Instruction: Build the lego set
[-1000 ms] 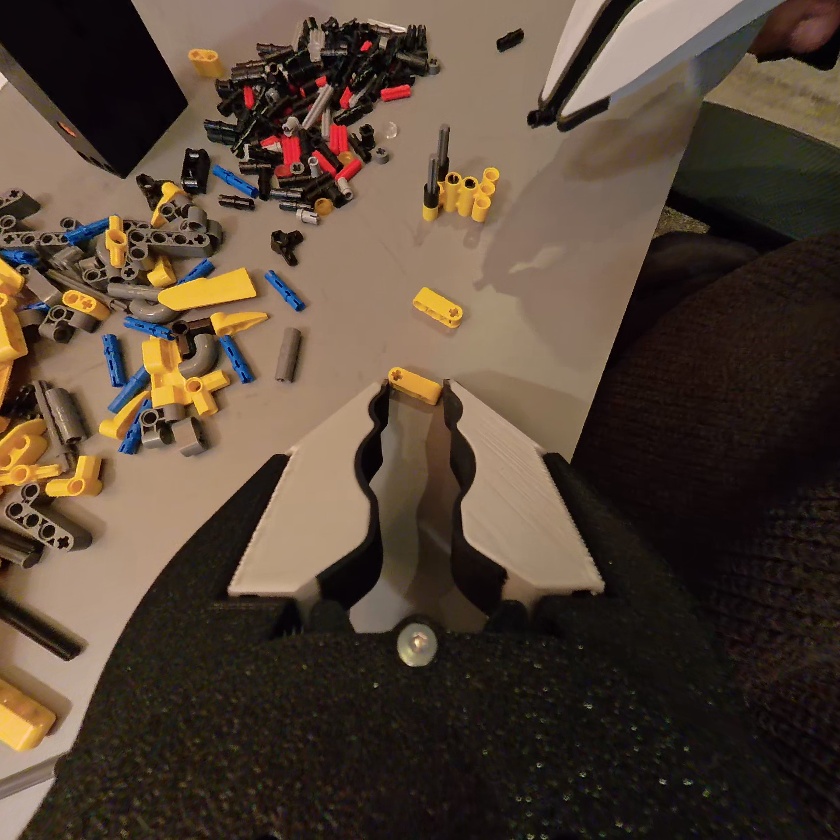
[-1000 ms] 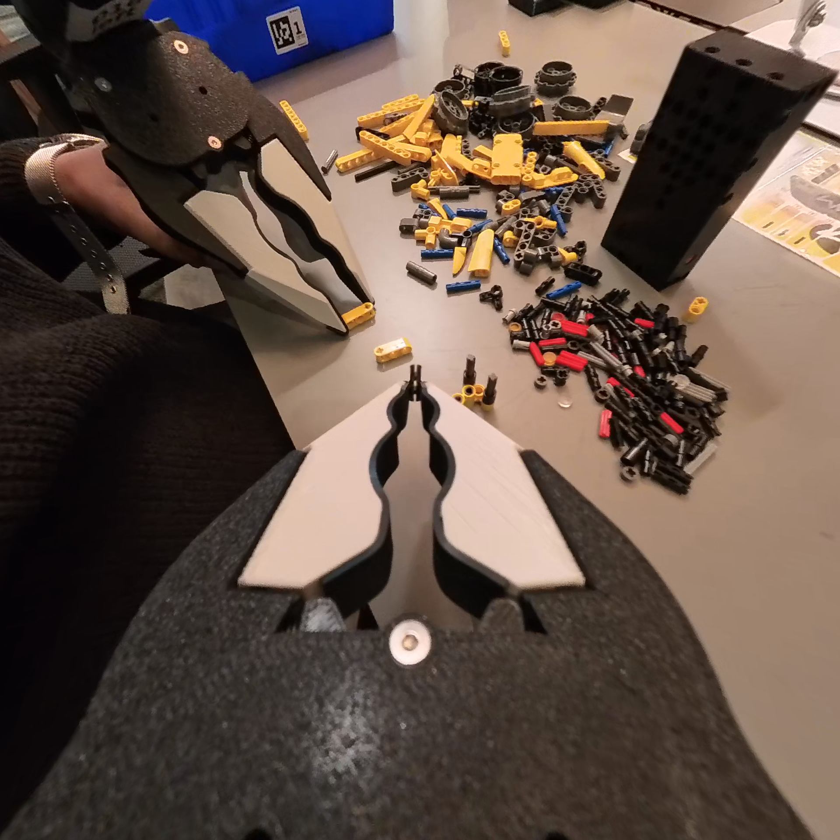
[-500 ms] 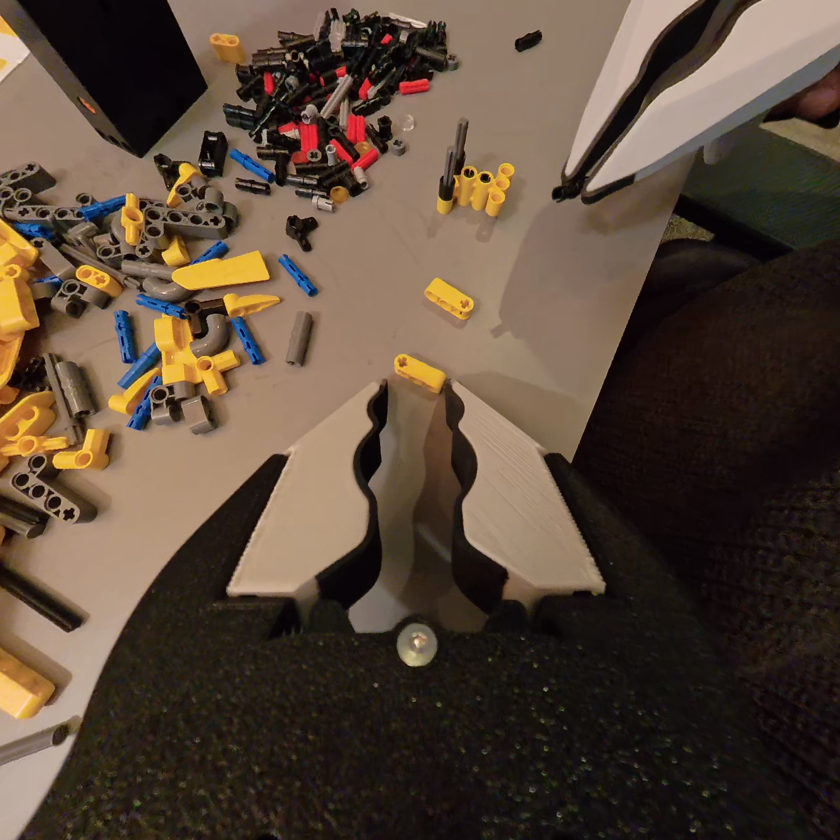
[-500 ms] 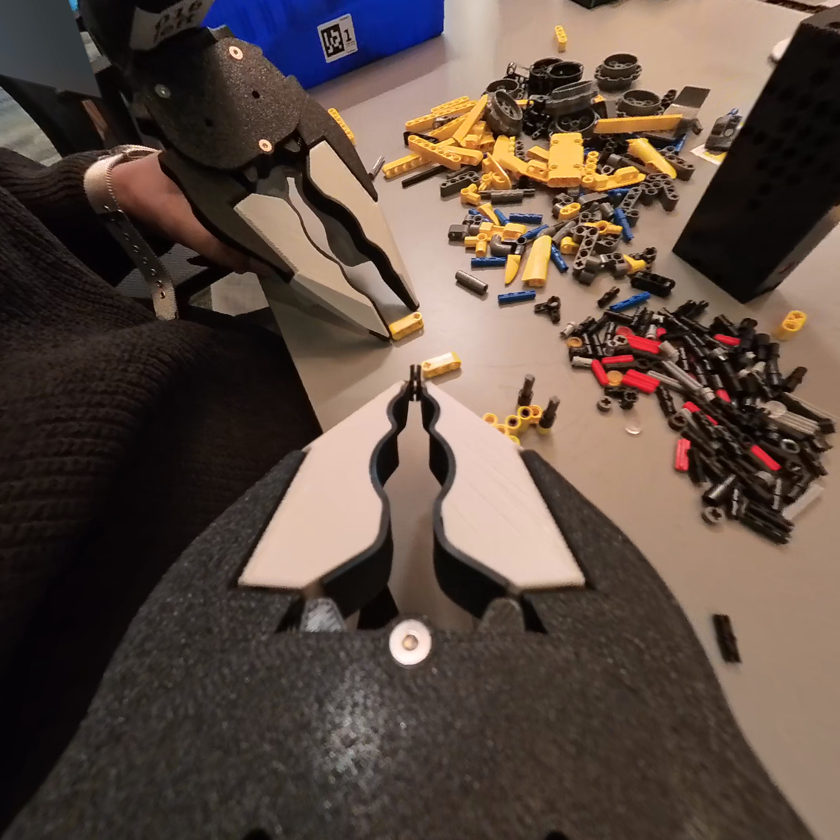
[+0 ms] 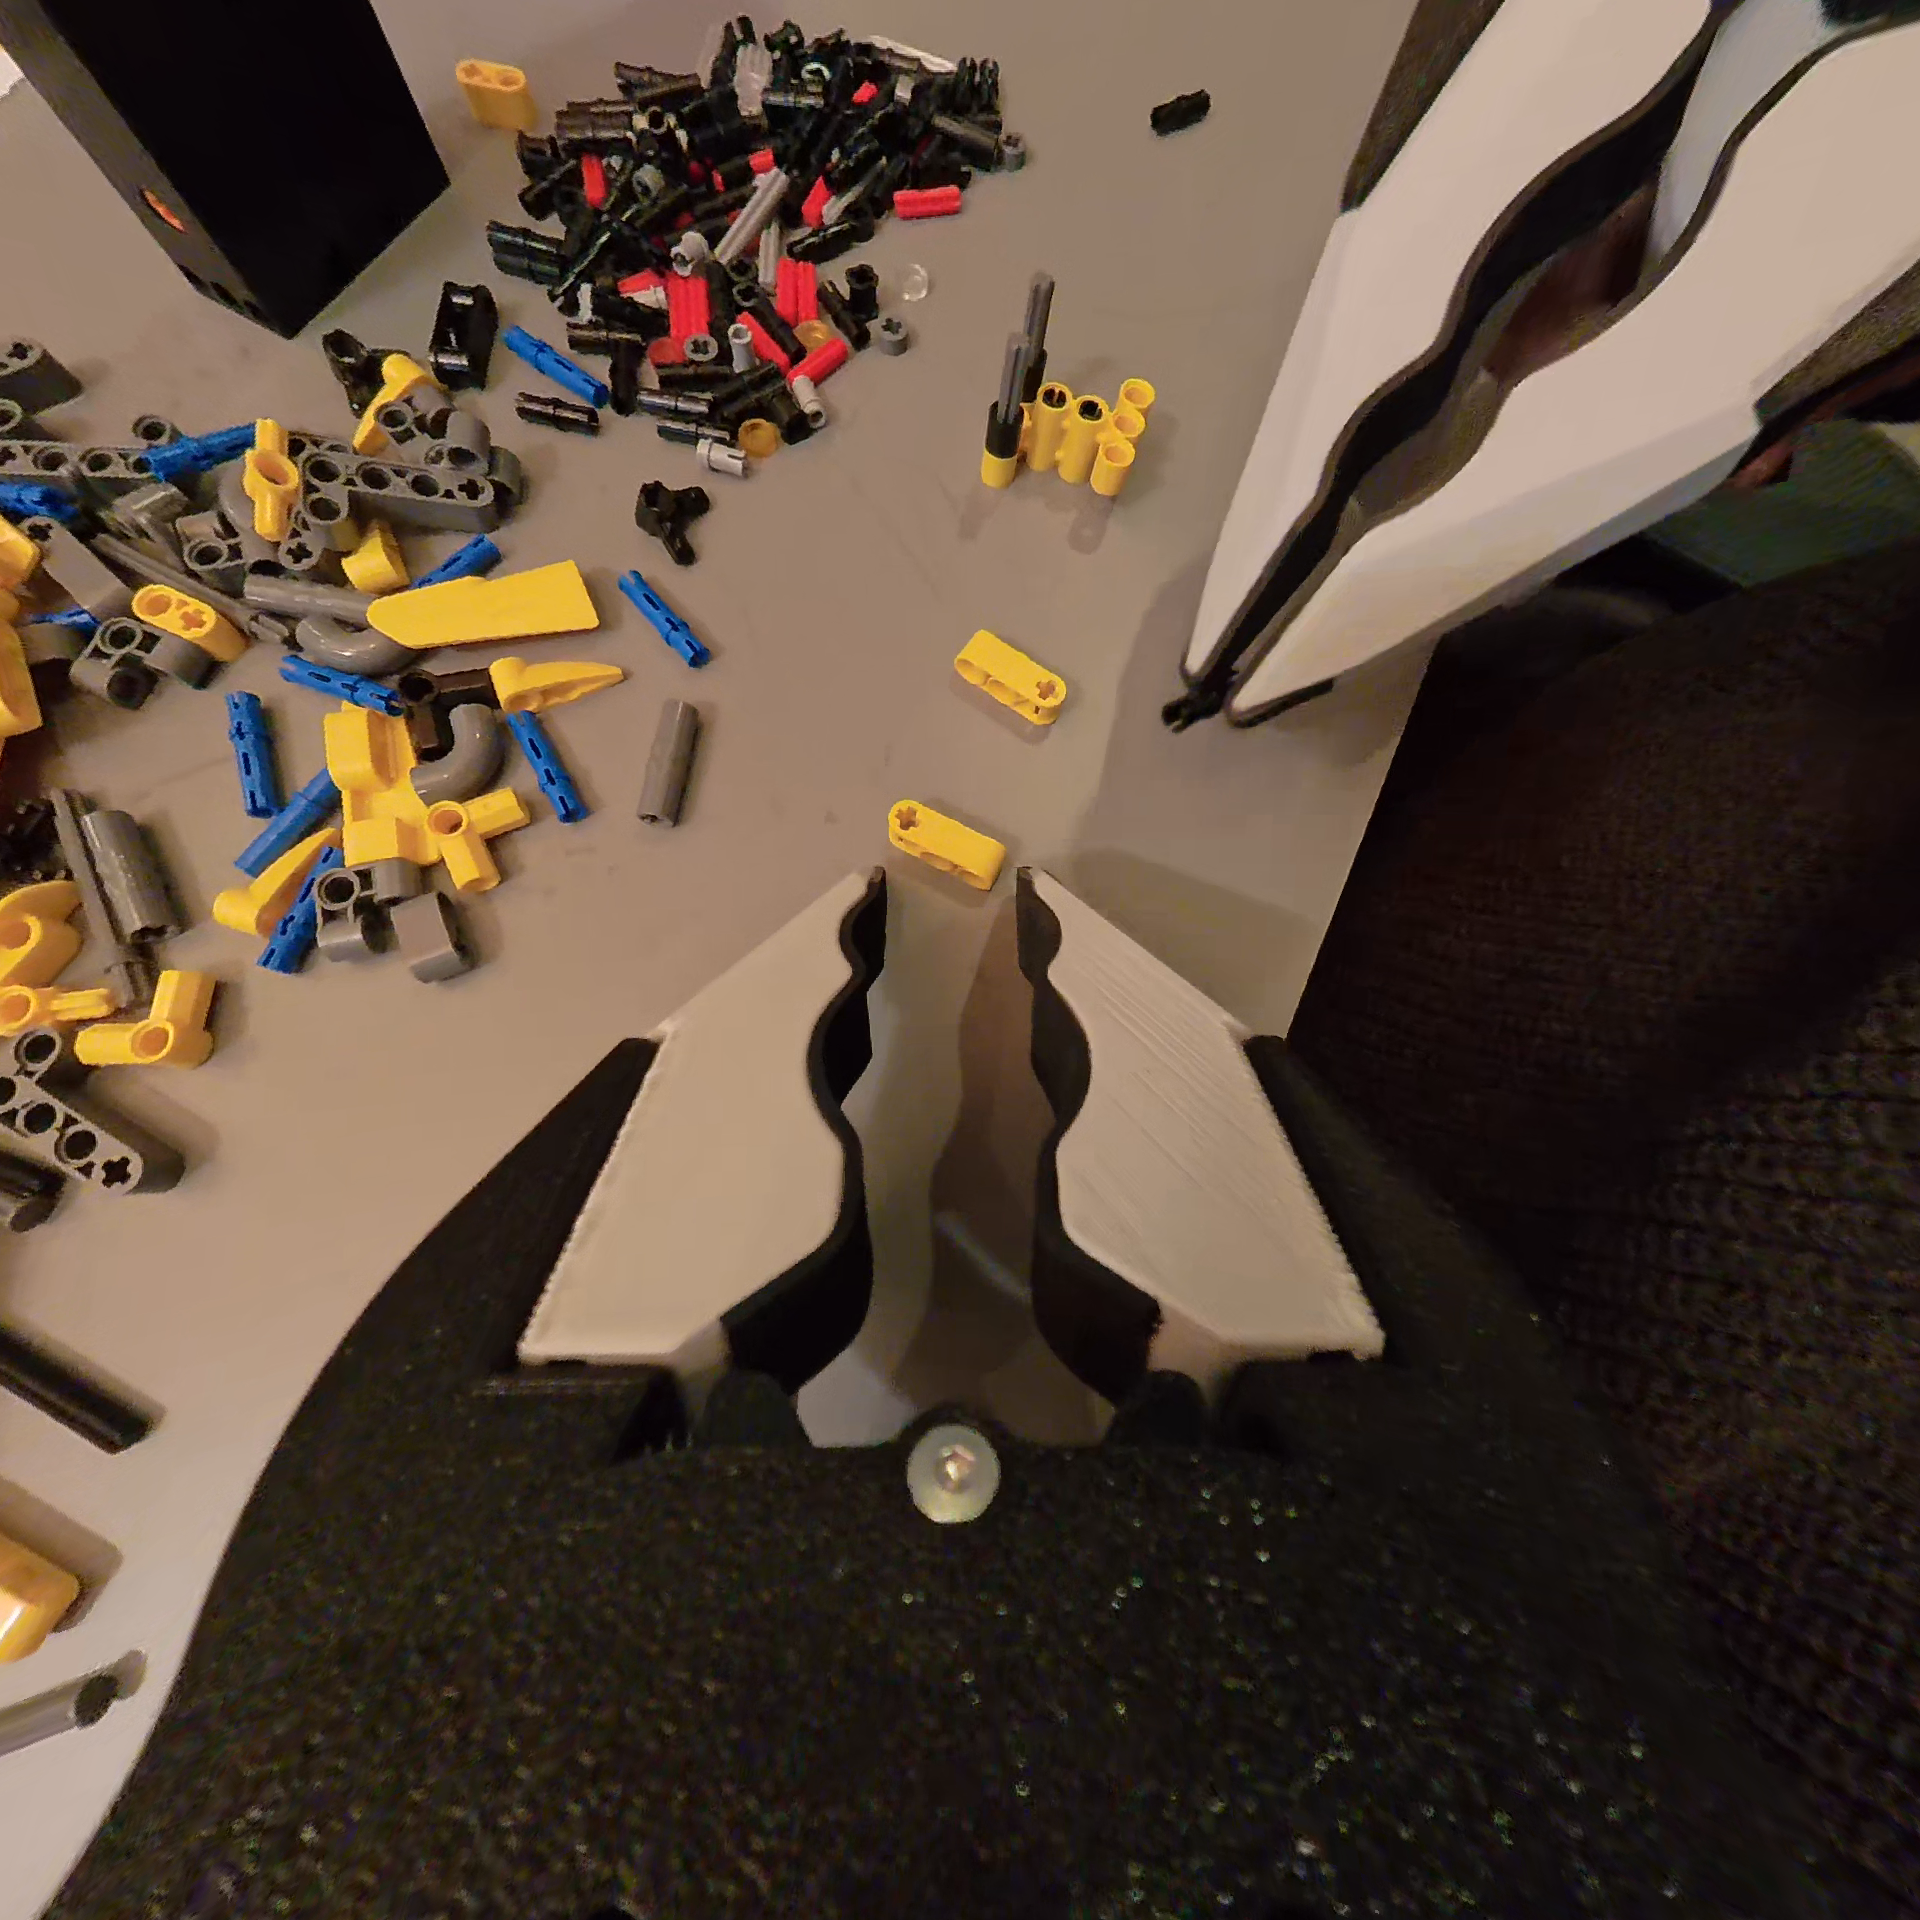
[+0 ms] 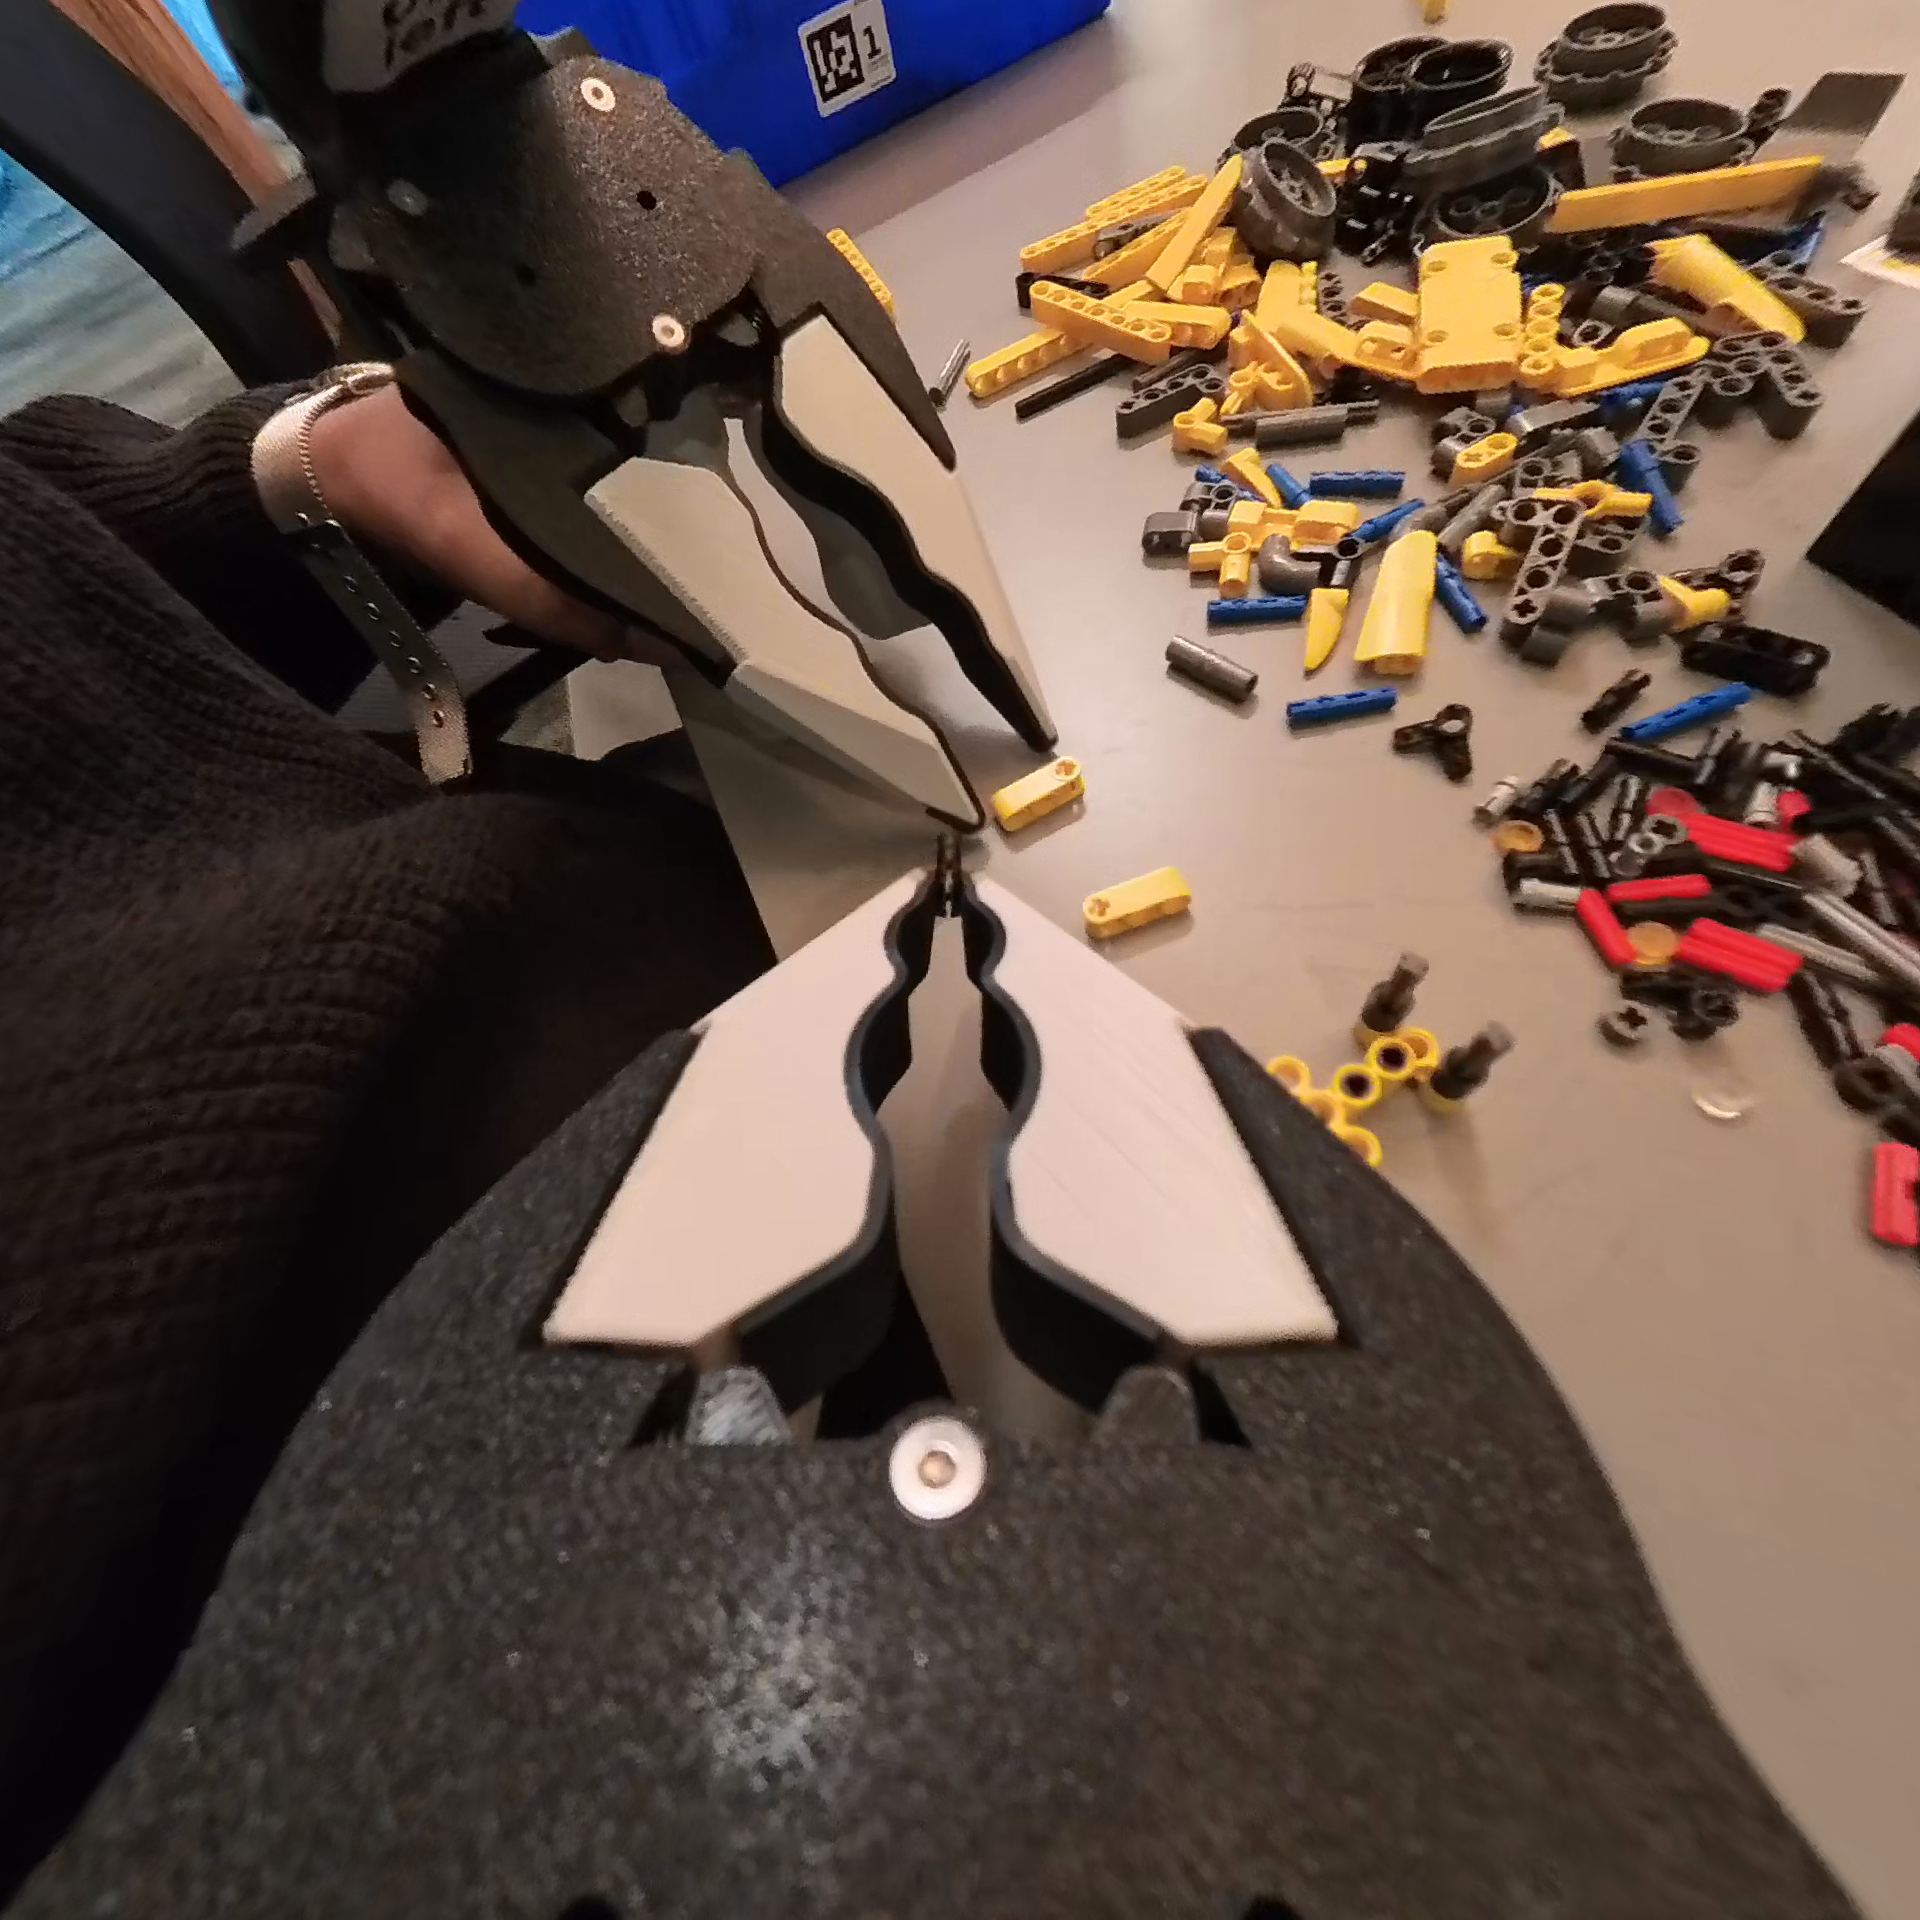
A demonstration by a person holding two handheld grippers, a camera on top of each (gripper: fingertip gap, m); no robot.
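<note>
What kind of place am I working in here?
Probably an office or lab desk set up for building-toy assembly: a grey table strewn with loose plastic construction pieces, a blue bin at the far edge, and a seated person's dark sweater.

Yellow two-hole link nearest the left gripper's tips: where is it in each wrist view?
Left wrist view: yellow link centre, lying just ahead of the open left gripper.
Right wrist view: left of centre, by the tips.
Shared landmark: second yellow link beyond it.
</note>
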